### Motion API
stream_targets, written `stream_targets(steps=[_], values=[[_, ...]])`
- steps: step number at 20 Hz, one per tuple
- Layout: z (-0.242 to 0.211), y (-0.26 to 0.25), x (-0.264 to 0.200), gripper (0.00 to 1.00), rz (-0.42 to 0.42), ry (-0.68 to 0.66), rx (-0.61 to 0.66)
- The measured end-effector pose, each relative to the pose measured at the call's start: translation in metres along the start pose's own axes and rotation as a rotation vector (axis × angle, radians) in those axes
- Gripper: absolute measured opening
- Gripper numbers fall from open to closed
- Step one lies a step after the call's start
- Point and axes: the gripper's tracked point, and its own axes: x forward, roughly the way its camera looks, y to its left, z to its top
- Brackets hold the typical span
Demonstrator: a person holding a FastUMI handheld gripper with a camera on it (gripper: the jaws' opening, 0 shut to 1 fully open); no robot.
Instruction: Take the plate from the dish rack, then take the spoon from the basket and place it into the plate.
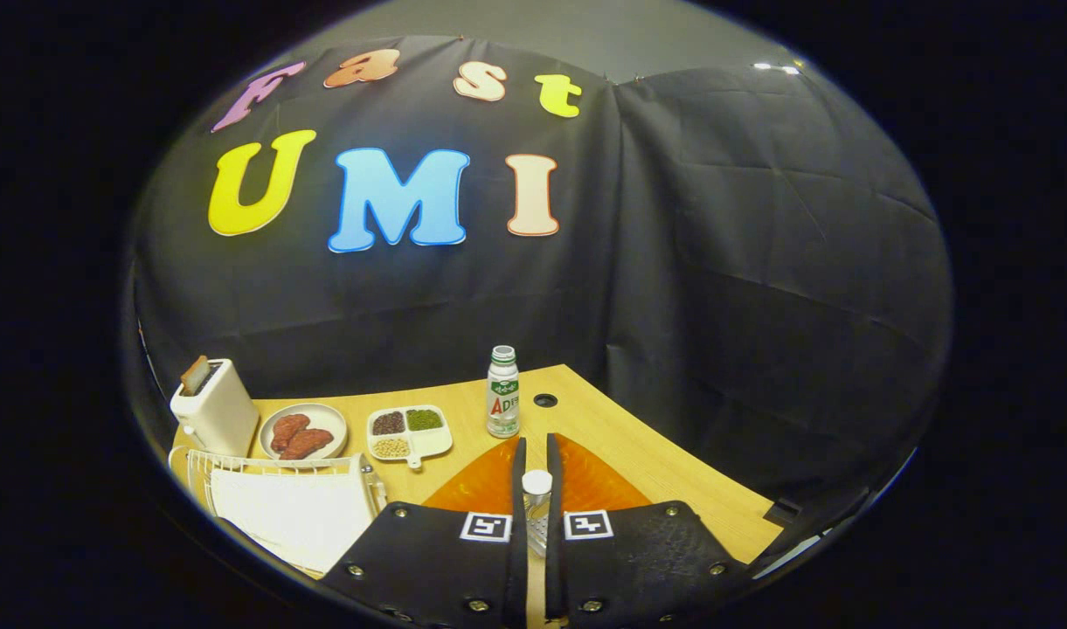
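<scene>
Tool [536, 454]: fingers nearly together, nothing pinched. Dish rack [280, 498] w/ pale plate [293, 515] sits left of tool on surface [655, 472]. Risk: bottle [502, 390] just ahead; forward swing could topple it.

Showing white toaster [214, 411], white dish rack [280, 498], orange plate [489, 489], wood-toned table [638, 454], green-capped white bottle [502, 393].

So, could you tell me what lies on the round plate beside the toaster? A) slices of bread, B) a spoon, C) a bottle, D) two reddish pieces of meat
D: the round plate beside the toaster carries two reddish meat pieces, well beyond the nearly closed hand-held gripper.
</scene>
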Motion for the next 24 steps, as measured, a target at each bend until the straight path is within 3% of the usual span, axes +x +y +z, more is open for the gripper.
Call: stream_targets(steps=[8, 14, 19, 24], values=[[-0.036, 0.088, -0.117, 0.08, 0.276, 0.035, -0.081], [-0.095, 0.139, -0.162, 0.08, 0.461, 0.149, -0.071], [-0.142, 0.160, -0.165, 0.08, 0.534, 0.254, -0.056], [-0.152, 0.155, -0.160, 0.09, 0.538, 0.291, -0.031]])
